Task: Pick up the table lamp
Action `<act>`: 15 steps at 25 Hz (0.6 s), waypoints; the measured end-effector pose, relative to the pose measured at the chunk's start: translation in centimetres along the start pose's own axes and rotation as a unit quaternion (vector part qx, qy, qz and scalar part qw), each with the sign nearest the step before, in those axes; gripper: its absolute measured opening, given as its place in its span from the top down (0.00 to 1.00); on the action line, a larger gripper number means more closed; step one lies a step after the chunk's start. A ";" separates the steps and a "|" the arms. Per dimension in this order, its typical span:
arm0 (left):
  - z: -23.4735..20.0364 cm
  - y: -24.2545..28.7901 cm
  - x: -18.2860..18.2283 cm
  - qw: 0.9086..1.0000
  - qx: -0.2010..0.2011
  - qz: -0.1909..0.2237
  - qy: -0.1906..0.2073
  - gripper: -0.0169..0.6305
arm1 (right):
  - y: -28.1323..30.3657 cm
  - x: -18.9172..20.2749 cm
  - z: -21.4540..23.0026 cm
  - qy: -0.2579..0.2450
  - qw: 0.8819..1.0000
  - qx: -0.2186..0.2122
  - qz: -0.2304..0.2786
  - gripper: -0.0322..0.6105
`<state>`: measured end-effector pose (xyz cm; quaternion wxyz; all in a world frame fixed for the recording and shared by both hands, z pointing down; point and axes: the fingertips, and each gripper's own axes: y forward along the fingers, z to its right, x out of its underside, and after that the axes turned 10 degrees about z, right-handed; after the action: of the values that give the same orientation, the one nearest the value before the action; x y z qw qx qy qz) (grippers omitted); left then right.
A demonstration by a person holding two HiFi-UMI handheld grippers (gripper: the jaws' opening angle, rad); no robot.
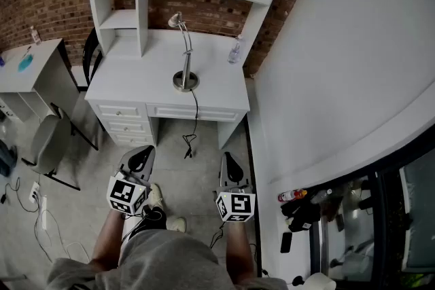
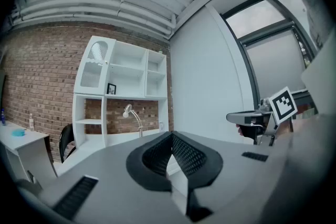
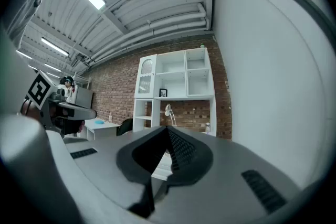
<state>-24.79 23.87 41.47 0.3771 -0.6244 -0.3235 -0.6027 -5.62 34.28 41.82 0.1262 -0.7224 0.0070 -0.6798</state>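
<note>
Standing well back from the white desk [image 1: 129,88], the person has not yet started the pickup: the table lamp [image 1: 187,58] sits upright on the desktop by the back shelves, base flat, cord [image 1: 195,120] trailing off the front edge to the floor, untouched. All of the task is left: walk in, reach, grip, lift. Left gripper [image 1: 141,158] is held level and low near the person's legs, jaws closed together with nothing between them; its own view shows the pads meeting and the lamp [image 2: 134,117] small and far beyond. Right gripper [image 1: 230,166] is the same: level, jaws closed, empty, with the lamp [image 3: 168,112] far off past the tips. Neither gripper touches anything. A bottle [image 1: 235,49] stands near the lamp on the desk's right side.
</note>
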 end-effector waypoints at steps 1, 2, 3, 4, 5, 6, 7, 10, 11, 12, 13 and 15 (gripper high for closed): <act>0.1 0.0 0.0 1.000 0.002 0.001 0.001 0.97 | 0.0 0.0 0.0 0.000 1.000 0.000 0.000 0.91; 0.2 0.0 0.0 1.000 0.003 0.001 0.001 0.97 | -0.1 -0.1 0.1 0.000 1.000 0.000 0.001 0.91; 0.3 0.1 -0.1 1.000 0.004 0.002 0.002 0.97 | -0.1 -0.1 0.1 0.000 1.000 -0.001 0.001 0.91; 0.3 0.1 -0.1 1.000 0.005 0.002 0.002 0.97 | -0.1 -0.2 0.2 -0.001 1.000 -0.001 0.002 0.91; 0.3 0.2 -0.2 1.000 0.005 0.003 0.003 0.97 | -0.1 -0.3 0.2 -0.003 1.000 0.000 0.003 0.91; 0.3 0.3 -0.3 1.000 0.005 0.003 0.003 0.97 | -0.1 -0.4 0.2 -0.005 1.000 0.000 0.003 0.91; 0.3 0.4 -0.3 1.000 0.005 0.003 0.003 0.97 | 0.0 -0.4 0.3 -0.006 1.000 -0.001 0.003 0.91; 0.3 0.5 -0.2 1.000 0.002 0.003 0.004 0.97 | 0.0 -0.5 0.4 -0.006 1.000 -0.003 0.005 0.91; 0.3 0.5 -0.2 1.000 0.002 0.003 0.004 0.97 | -0.1 -0.6 0.4 -0.004 1.000 -0.003 0.007 0.91; 0.3 0.5 -0.3 1.000 0.002 0.004 0.004 0.97 | -0.1 -0.7 0.4 -0.003 1.000 -0.003 0.009 0.91; 0.3 0.5 -0.3 1.000 0.002 0.004 0.005 0.97 | -0.1 -0.8 0.4 -0.001 1.000 -0.002 0.012 0.91; 0.4 0.7 -0.4 1.000 0.003 0.006 0.005 0.97 | -0.2 -0.9 0.5 0.000 1.000 0.000 0.013 0.91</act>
<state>-24.06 23.85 41.07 0.3842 -0.6224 -0.3192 -0.6026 -5.24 34.69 40.99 0.1353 -0.7220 0.0162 -0.6784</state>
